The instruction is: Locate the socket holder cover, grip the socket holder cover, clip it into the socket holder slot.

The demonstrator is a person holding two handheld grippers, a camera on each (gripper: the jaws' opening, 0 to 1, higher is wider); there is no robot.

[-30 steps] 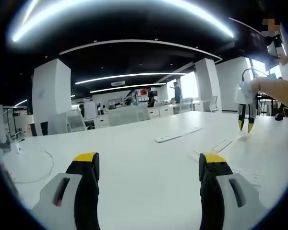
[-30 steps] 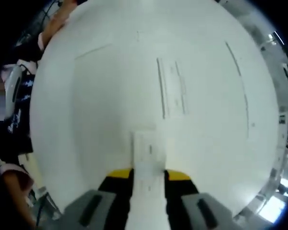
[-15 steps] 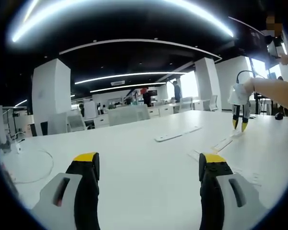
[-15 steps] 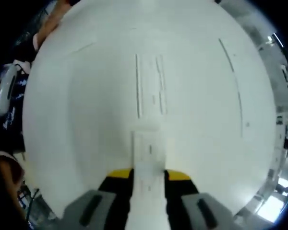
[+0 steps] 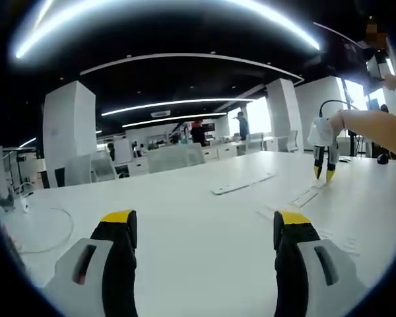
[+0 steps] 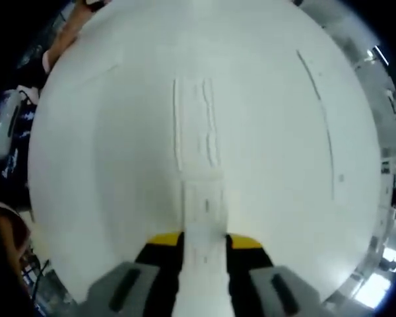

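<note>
smooth matt white table (image 6: pixel 105 152), seemingly plastic cover (image 6: pixel 204 218)

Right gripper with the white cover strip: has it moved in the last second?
Yes. In the left gripper view the right gripper has shifted left along the white table, toward the long white strip. It holds the white cover strip.

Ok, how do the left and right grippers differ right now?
The left gripper has its jaws wide apart with nothing between them; the right gripper is shut on the socket holder cover. The left looks level across the white table; the right points down at it, over the socket holder. Both have yellow-tipped black jaws.
</note>
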